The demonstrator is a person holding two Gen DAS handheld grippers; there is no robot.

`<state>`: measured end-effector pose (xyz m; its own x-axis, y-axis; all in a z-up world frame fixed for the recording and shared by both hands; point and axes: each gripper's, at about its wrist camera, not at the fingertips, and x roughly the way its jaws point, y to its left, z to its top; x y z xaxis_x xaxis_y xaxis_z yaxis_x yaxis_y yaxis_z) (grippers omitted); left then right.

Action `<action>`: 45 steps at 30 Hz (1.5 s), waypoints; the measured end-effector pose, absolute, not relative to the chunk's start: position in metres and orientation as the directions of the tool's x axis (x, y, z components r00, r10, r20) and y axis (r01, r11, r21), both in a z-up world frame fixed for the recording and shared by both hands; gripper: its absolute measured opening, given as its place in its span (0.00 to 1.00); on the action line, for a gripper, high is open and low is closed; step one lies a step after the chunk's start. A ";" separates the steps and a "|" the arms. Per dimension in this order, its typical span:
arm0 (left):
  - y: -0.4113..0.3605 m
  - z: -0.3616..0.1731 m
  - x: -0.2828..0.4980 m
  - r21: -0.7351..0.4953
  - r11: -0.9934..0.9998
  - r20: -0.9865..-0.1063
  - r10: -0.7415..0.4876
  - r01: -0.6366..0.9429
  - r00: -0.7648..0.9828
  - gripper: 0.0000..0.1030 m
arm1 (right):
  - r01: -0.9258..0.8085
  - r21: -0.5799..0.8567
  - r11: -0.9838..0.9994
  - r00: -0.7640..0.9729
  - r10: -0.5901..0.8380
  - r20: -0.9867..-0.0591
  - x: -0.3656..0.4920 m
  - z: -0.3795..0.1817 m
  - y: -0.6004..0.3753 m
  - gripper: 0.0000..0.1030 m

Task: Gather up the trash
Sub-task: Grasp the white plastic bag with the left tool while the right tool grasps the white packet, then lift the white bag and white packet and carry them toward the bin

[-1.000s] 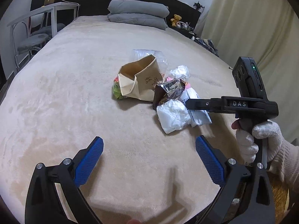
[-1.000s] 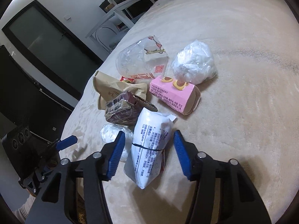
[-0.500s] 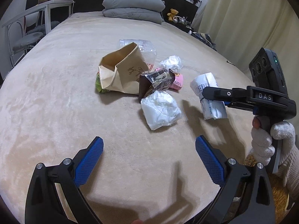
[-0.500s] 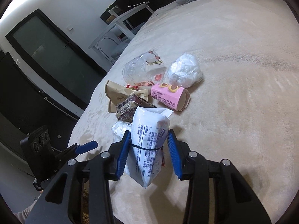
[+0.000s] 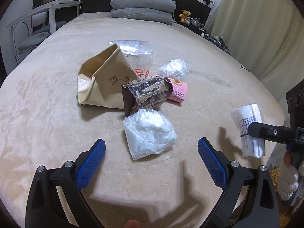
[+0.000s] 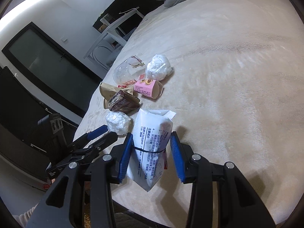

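Observation:
A pile of trash lies on the beige bed (image 5: pixel 57 133). Nearest is a white plastic bag (image 5: pixel 149 133), whose near end sits between the blue pads of my left gripper (image 5: pixel 151 144). The jaws are closing but stand wide and do not touch the bag. Behind it lie a brown foil wrapper (image 5: pixel 148 95), a tan paper bag (image 5: pixel 106 83), a pink carton (image 5: pixel 178 95), a clear plastic cup (image 5: pixel 136 51) and a second white bag (image 5: pixel 173 69). My right gripper (image 6: pixel 151 138) is shut on a white printed packet (image 6: pixel 152 133) and holds it above the bed's near edge, right of the pile.
Grey pillows (image 5: pixel 142 7) are stacked at the head of the bed. A white desk and chair (image 5: pixel 38 19) stand to the left, and cream curtains (image 5: pixel 266 38) hang on the right. A gloved hand (image 5: pixel 288 178) holds the right gripper past the bed's edge.
The right gripper shut on the white packet and carried it up and to the right, away from the pile. The left gripper moved forward to the white plastic bag.

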<state>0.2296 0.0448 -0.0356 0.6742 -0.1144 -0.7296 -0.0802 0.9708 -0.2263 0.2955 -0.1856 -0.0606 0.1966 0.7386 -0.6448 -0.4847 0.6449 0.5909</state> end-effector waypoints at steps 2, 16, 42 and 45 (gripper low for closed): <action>0.039 -0.037 0.236 -0.205 0.975 -0.733 -0.096 -0.085 0.673 0.87 | -0.492 0.593 0.637 0.204 0.746 -0.633 0.293 -0.056 -0.189 0.41; 0.039 -0.047 0.249 -0.172 0.968 -0.748 -0.009 -0.181 0.664 0.54 | -0.533 0.528 0.661 0.204 0.706 -0.678 0.287 -0.060 -0.185 0.41; 0.033 -0.018 0.156 -0.276 0.957 -0.657 -0.122 -0.087 0.744 0.53 | -0.633 0.375 0.677 0.298 0.661 -0.689 0.237 -0.060 -0.152 0.41; 0.026 -0.008 0.141 -0.253 0.967 -0.620 -0.136 -0.033 0.773 0.53 | -0.665 0.350 0.659 0.309 0.671 -0.674 0.218 -0.057 -0.150 0.41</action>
<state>0.1406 0.0255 -0.0078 0.7726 -0.1359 -0.6202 -0.0335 0.9668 -0.2534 0.2177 -0.1501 -0.0573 0.3094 0.6707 -0.6741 -0.6654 0.6592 0.3504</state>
